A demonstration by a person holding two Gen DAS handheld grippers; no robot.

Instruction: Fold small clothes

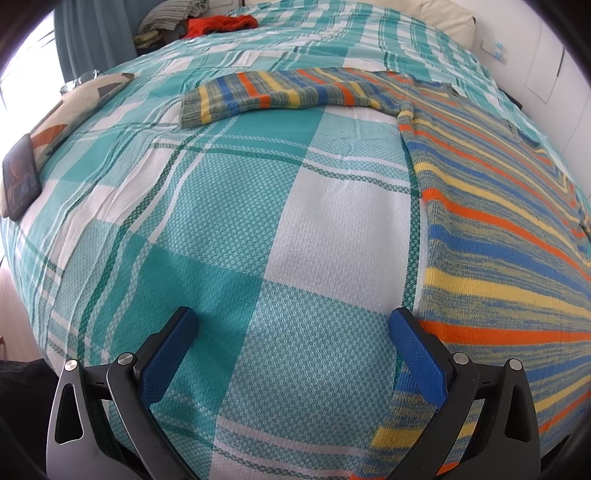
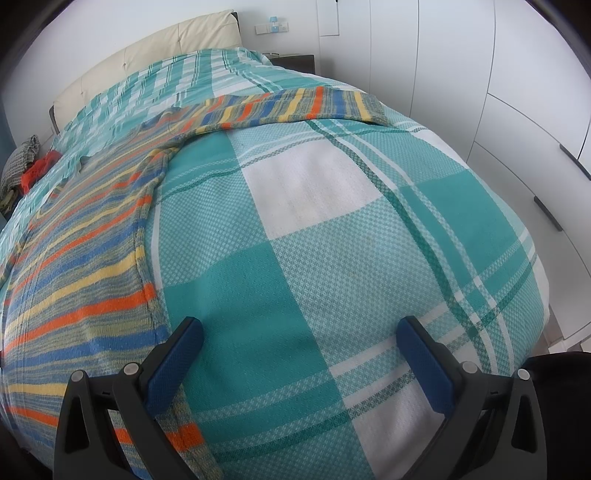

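Left claw (image 1: pixel 293 325) low over the bed, blue fingers (image 1: pixel 170 354) spread wide, nothing between them but teal and white checked bedspread (image 1: pixel 236 206). Right-hand finger just at the side edge of the striped sweater (image 1: pixel 498 229); whether touching, cannot tell. Sweater spread flat on the bedspread, body running off to the right, one sleeve (image 1: pixel 258 96) stretched out leftward further up the bed. Beyond, near the far edge, an orange cloth (image 1: pixel 221 24) and a grey knitted heap (image 1: pixel 166 16). At the left edge of the bed, a patterned cushion (image 1: pixel 74 107) and a dark tablet (image 1: pixel 20 177).

Right claw (image 2: pixel 299 328) likewise low over the bedspread (image 2: pixel 332 221), fingers (image 2: pixel 173 358) wide apart, gripping nothing. Left-hand finger over the sweater's hem edge. Sweater (image 2: pixel 74 266) lying to the left, its other sleeve (image 2: pixel 295 107) reaching across the bed further up. Cream headboard (image 2: pixel 166 48) behind, white wardrobe doors (image 2: pixel 498 110) on the right.
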